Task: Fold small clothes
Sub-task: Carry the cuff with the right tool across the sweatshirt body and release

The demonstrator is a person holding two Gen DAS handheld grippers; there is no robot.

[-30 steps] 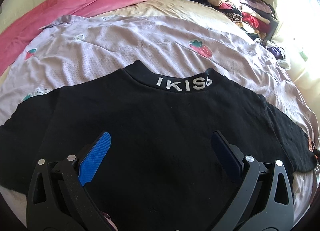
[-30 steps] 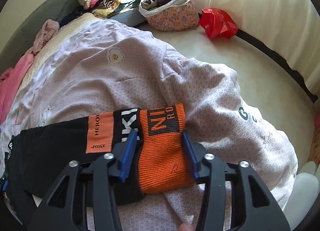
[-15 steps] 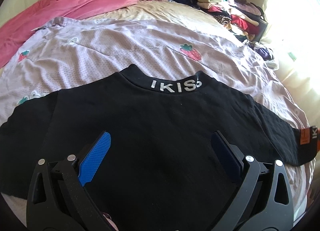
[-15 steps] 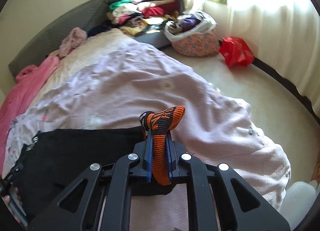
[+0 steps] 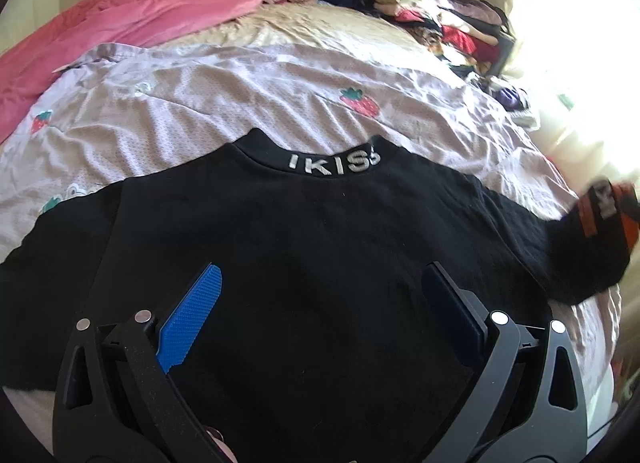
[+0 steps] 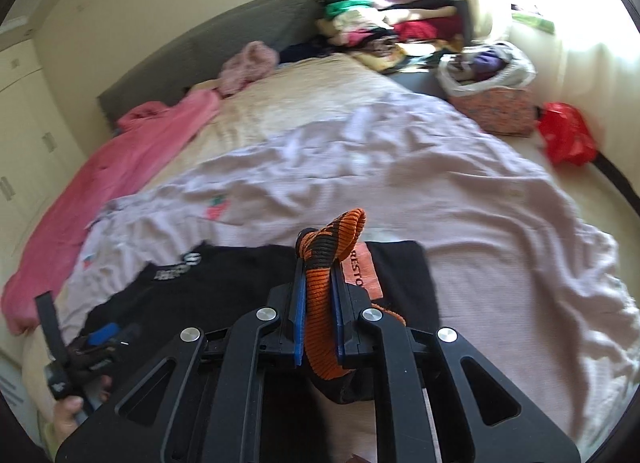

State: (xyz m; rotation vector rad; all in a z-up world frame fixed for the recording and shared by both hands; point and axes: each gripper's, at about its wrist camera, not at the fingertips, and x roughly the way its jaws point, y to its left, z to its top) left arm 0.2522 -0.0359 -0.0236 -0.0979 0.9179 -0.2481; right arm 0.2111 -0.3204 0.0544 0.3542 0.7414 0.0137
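A black sweatshirt (image 5: 312,263) with a white lettered collar lies flat, back up, on the lilac strawberry sheet (image 5: 240,103). My left gripper (image 5: 320,311) is open and empty, hovering low over the shirt's lower back. My right gripper (image 6: 319,303) is shut on the orange ribbed cuff (image 6: 320,327) of the shirt's right sleeve and holds it lifted above the bed. In the left wrist view that sleeve end (image 5: 596,239) is raised at the far right. The left gripper also shows in the right wrist view (image 6: 104,335).
A pink blanket (image 5: 120,23) lies along the bed's left side. A stack of folded clothes (image 5: 440,19) sits at the far right corner. Beside the bed stand a floral basket (image 6: 492,103) and a red bag (image 6: 568,139) on the floor.
My right gripper closed on the orange cuff, then lifted it and carried the sleeve up and inward. The left gripper stayed open over the shirt.
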